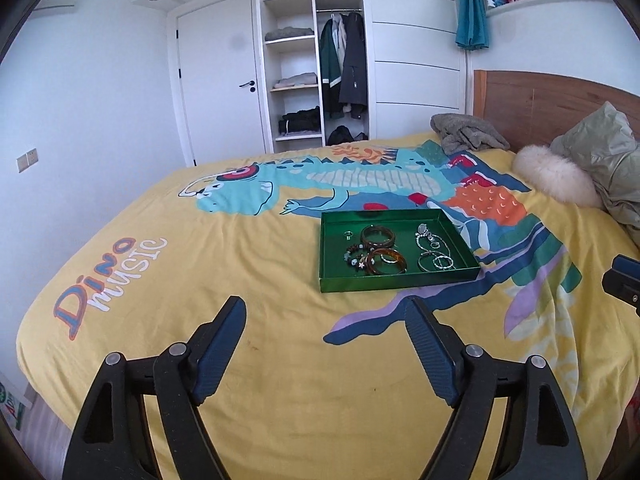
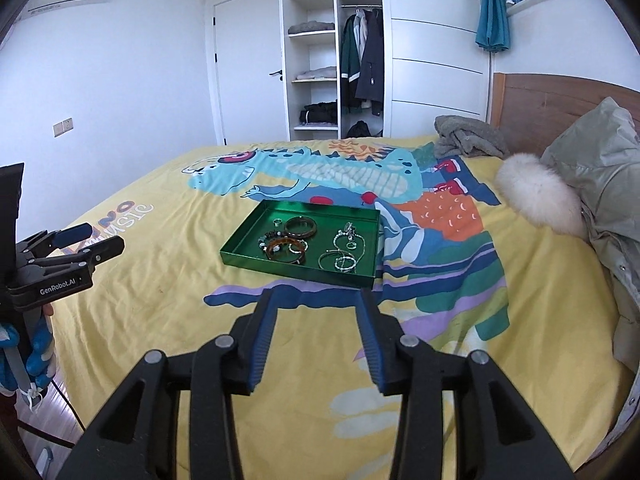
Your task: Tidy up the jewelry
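**On the bed: a green tray of jewelry ahead of two empty grippers**

From the left wrist view, the left gripper (image 1: 326,316) hangs above a yellow dinosaur-print bedspread (image 1: 200,280), its two fingers spread wide and holding nothing. A shallow green tray (image 1: 394,278) rests on the bedspread ahead and slightly right of the fingers, apart from them. Its long side runs across the view. Inside lie two brown bangles (image 1: 378,236), a beaded bracelet (image 1: 354,258), a small ring (image 1: 348,234) and silver chains (image 1: 434,254), all loosely heaped. No jewelry shows outside the tray.

From the right wrist view, the right gripper (image 2: 318,300) is also spread and empty. The tray (image 2: 296,270) lies straight ahead, its near edge just past the fingertips, turned at a slant. This gripper looks the nearer of the two. The left gripper (image 2: 94,242) shows at the far left, held by a gloved hand (image 2: 28,354), well apart from the tray.

Whether sorting lies ahead or is done cannot be told.
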### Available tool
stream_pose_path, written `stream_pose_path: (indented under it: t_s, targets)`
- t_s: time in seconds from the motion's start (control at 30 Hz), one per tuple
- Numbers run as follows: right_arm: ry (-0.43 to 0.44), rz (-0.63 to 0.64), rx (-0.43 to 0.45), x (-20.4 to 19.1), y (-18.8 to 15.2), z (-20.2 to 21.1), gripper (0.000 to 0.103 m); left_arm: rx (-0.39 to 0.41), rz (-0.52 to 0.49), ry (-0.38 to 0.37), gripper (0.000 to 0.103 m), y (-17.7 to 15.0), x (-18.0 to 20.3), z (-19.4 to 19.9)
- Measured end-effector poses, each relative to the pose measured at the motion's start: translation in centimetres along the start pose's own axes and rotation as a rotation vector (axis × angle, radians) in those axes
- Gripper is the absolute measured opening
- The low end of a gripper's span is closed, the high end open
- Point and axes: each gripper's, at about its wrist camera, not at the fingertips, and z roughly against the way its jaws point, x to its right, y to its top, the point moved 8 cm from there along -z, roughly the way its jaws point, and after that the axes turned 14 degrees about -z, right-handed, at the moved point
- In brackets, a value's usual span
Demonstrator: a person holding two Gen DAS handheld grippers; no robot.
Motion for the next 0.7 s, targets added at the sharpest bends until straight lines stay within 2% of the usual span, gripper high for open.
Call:
stream_pose_path:
  t_s: [0.1, 0.3, 0.7]
  targets:
    - [0.018, -0.005, 0.011, -0.2, -1.2, 1.7, 0.042, 0.008, 0.011, 0.009, 0.085, -0.9, 1.1, 1.7]
    - [0.036, -0.004, 0.023, -0.6, -4.1, 4.1, 0.047, 0.055, 0.000, 0.087, 0.092, -1.9, 3.0, 5.6]
    - [0.058, 0.007, 0.087, -1.5, -5.7, 8.3, 0.054, 0.127, -0.047, 0.101, 0.097, -2.4, 5.8, 11.1]
